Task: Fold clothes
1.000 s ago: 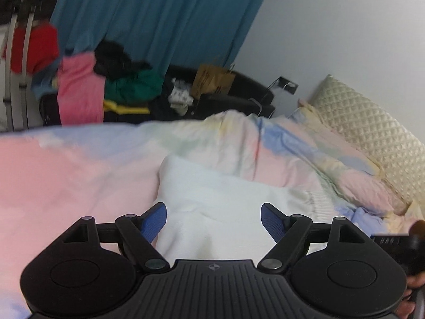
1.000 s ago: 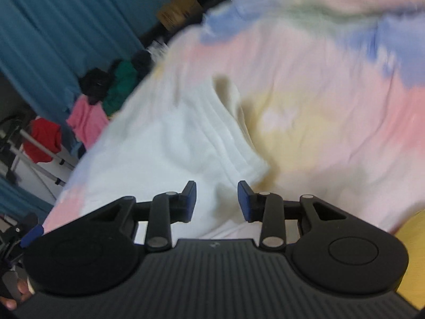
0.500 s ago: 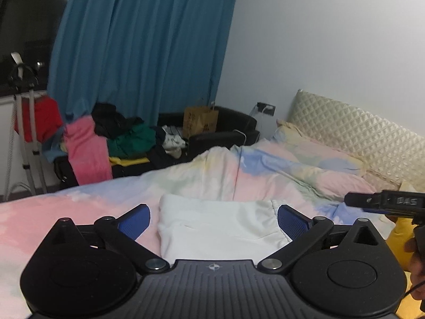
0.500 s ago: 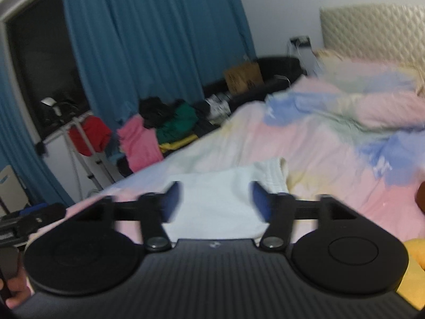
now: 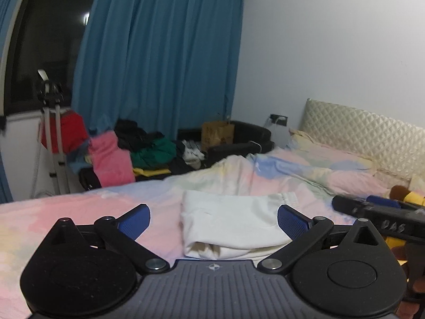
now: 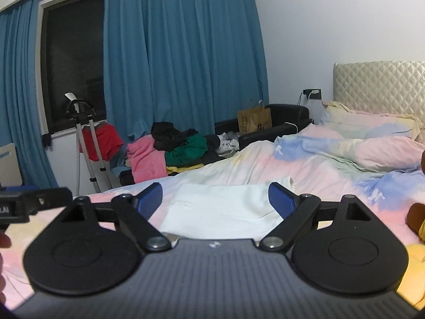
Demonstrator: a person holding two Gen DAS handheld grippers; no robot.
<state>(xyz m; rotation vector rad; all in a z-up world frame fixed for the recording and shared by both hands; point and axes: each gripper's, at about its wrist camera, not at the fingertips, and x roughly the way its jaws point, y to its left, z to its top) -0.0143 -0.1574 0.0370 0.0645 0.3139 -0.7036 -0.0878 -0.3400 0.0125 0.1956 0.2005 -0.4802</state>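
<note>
- Garment (image 5: pixel 233 220): white, folded into a rough rectangle, lying flat on the bed (image 5: pixel 79 207); its near edge shows stacked layers, its ribbed hem sits at the far right corner
- Same garment (image 6: pixel 223 207) in the right wrist view, centred between the two blue fingers (image 6: pixel 151 195)
- Left claw (image 5: pixel 213 219): spread wide, empty, held above the bed on the near side of the garment and not touching it
- Right claw (image 6: pixel 215 195): spread wide, empty, likewise clear of the garment
- Each claw's black body shows at the edge of the other's view, to either side of the garment
- Duvet (image 6: pixel 332 159): pastel pink, blue and yellow, rumpled behind the garment toward the pillows (image 6: pixel 372 125)
- Headboard (image 5: pixel 366 133): quilted, cream, at the right
- Plush toy (image 5: pixel 403 194): brown and yellow, on the bed at the right edge, partly hidden
- Clothes pile (image 6: pixel 175 146): pink, green, black and yellow items heaped beyond the bed
- Paper bag (image 6: pixel 255 119): brown, upright on a black sofa (image 6: pixel 287 117)
- Curtains (image 6: pixel 180 53): blue, beside a dark window (image 6: pixel 71 61)
- Stand (image 6: pixel 90 143): metal legs, with a red garment hanging on it
</note>
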